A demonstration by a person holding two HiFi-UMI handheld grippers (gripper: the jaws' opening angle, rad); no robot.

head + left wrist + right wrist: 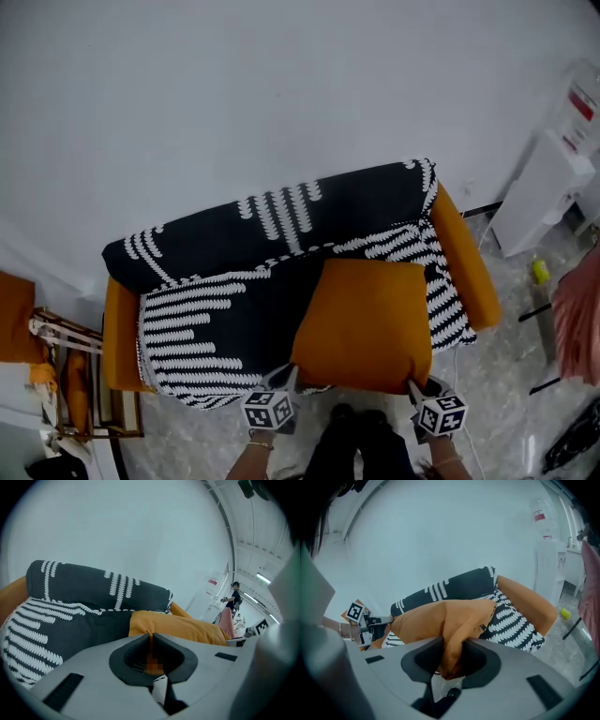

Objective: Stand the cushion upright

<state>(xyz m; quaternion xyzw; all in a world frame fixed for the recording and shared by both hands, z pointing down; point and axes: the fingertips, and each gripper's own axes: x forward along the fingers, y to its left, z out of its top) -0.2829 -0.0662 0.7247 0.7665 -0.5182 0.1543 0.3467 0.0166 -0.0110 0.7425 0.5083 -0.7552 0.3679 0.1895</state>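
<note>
One cushion (pixel 364 323), orange, on the right half of the sofa seat, lying over the throw. Its near edge is at the seat front and its far edge reaches toward the backrest. I can't tell whether the far edge rests on the seat.

Two grippers are on it, one at each near corner. The left gripper (pixel 284 375) has the near-left corner. In the left gripper view its jaws stand almost together, with a thin pinch of orange fabric clamped between them. The right gripper (pixel 413 385) has the near-right corner. In the right gripper view a thick fold of the cover is bunched between its jaws and gripped, and the rest of the cushion stretches away toward the other gripper.

Two marker cubes, one per gripper: the left cube (pixel 268 410) and the right cube (pixel 441 413).

One sofa (pixel 464 258), orange, with two arms, backed against a white wall. One throw (pixel 206 323), black with white patterning, covers the backrest and most of the seat; both arms stay bare.

Further out: one wooden rack (pixel 80 375) left of the sofa, one white dispenser (pixel 544 192) at the right, one small yellow item (pixel 541 271) on the floor near it.
</note>
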